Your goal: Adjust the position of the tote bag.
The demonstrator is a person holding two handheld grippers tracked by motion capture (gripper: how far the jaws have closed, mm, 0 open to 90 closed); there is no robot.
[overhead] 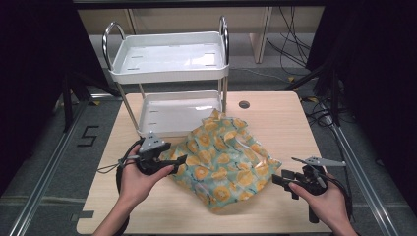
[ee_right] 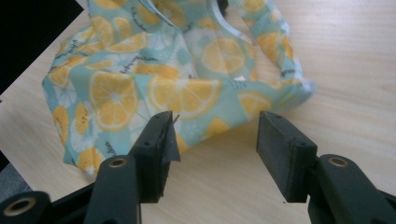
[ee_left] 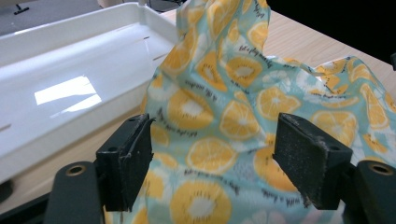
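Cloth (overhead: 223, 160) — teal, printed with lemon slices — lay crumpled in a heap on the table (overhead: 280, 118), middle to near-right, its far corner up against the cart (overhead: 167, 66). Cart at the table's far left, white, two trays, lower tray (overhead: 169, 115) just behind the cloth.

Left gripper (overhead: 179, 160), held in the left hand (overhead: 140, 177), reached in at the cloth's left edge. Jaws wide apart, seen in the left gripper view with cloth (ee_left: 233, 107) lying between and under them, pads not pressing on it; lower tray (ee_left: 70, 88) to the left there.

Right gripper (overhead: 276, 179), in the right hand (overhead: 324, 201), sat near the cloth's near-right corner — just beside it, apart. Jaws also spread wide in the right gripper view (ee_right: 212, 140), bare table (ee_right: 224, 186) between them, cloth edge (ee_right: 154, 88) just beyond the tips. Nothing gripped by either.
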